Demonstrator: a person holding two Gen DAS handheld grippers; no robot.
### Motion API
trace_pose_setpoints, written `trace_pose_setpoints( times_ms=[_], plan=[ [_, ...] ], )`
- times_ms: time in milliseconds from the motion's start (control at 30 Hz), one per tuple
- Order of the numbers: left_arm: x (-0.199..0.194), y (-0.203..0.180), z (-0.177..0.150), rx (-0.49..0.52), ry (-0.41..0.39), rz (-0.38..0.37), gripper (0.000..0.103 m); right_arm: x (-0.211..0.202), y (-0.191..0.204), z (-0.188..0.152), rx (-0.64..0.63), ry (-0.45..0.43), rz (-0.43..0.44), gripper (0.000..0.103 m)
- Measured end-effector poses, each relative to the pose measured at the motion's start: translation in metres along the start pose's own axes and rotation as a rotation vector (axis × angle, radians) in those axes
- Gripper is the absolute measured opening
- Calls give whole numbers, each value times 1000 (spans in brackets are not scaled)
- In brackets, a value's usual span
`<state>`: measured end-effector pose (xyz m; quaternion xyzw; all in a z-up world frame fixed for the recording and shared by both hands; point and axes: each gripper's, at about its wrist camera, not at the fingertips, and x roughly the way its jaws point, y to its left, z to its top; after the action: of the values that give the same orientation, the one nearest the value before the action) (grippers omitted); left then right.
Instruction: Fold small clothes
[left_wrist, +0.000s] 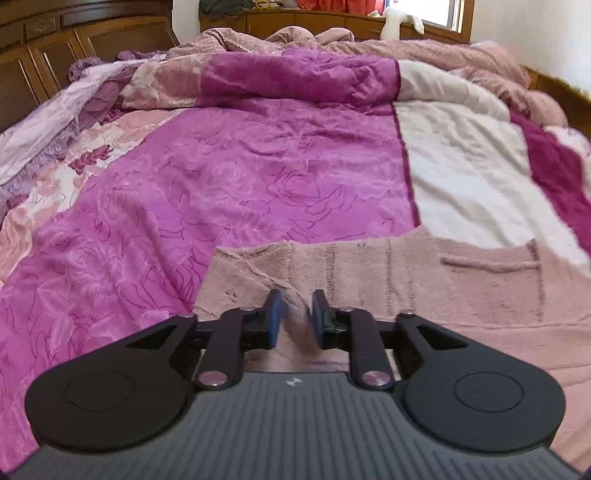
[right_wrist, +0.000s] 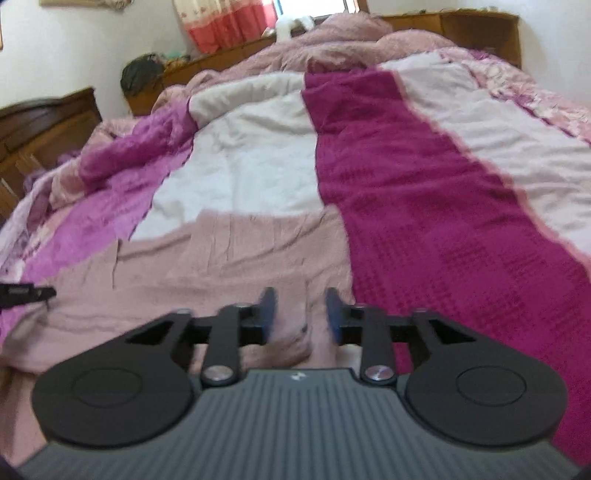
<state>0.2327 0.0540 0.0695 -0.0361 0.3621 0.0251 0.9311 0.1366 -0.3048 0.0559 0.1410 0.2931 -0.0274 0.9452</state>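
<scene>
Garment (left_wrist: 424, 295): lying flat on bed, dusty-pink fleecy top w/ a pocket seam showing, spreading across near edge of covers; in right wrist view (right_wrist: 229, 258) stretching from left side to centre.

Left gripper (left_wrist: 295, 317): hovering low over garment's near-left part, pointing down & fwd; blue pads (left_wrist: 275, 317) standing apart w/ a narrow gap; a blurred ridge of pink cloth sitting in the gap, not looking pinched, pads not pressing on it.

Right gripper (right_wrist: 301, 314): hanging over garment's right part, close to its edge by the dark-pink stripe; blue pads (right_wrist: 267, 314) spread wider, only flat cloth showing below btwn them, nothing clamped.

Bedding: magenta rose-print quilt (left_wrist: 221, 177) lying under garment's left part; white panel (right_wrist: 240, 158) sitting beyond garment's far edge; dark-pink knit stripe (right_wrist: 443, 221) running alongside garment's right edge.

Bed frame: wooden headboard (left_wrist: 55, 48) standing at far left in left wrist view.

Far end: rumpled pink blanket (left_wrist: 295, 37) piling up, well apart from garment.

Left edge of right wrist view: black gripper part (right_wrist: 26, 291) poking in, just above garment's left side.
</scene>
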Motion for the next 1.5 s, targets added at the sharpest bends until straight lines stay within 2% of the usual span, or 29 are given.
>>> trace_pose_setpoints(
  times_ms=[100, 267, 367, 467, 533, 667, 933, 1033, 1133, 1300, 1500],
  plan=[
    [-21, 3, -1, -14, -4, -25, 43, -4, 6, 4, -8, -14, 35, 45],
    [-60, -6, -14, 89, -15, -37, 48, -17, 25, -3, -35, -7, 87, 45],
    [-77, -8, -31, 116, -7, -42, 53, -22, 32, -14, -39, 6, 96, 45],
    [-77, -6, -47, 119, 18, -58, 54, -18, 35, -25, -42, 31, 70, 45],
    [-67, -5, -57, 130, 49, -43, 54, -10, 35, -32, -33, 69, 54, 43],
    [-62, -8, -67, 158, 28, -32, 54, -6, 33, -40, -21, 79, 44, 43],
    [-95, 2, -65, 146, -1, -39, 54, -52, 37, -28, -9, 26, 70, 44],
    [-117, 15, -68, 101, -13, -43, 54, -72, 40, -28, 0, 15, 101, 54],
    [-140, 26, -74, 68, -20, -38, 60, -92, 46, -31, -12, 9, 134, 56],
    [-177, 37, -88, 70, -16, -13, 63, -118, 58, -41, -43, 40, 178, 56],
    [-215, 37, -111, 106, -1, -37, 65, -145, 70, -57, -94, 77, 216, 56]
  ],
)
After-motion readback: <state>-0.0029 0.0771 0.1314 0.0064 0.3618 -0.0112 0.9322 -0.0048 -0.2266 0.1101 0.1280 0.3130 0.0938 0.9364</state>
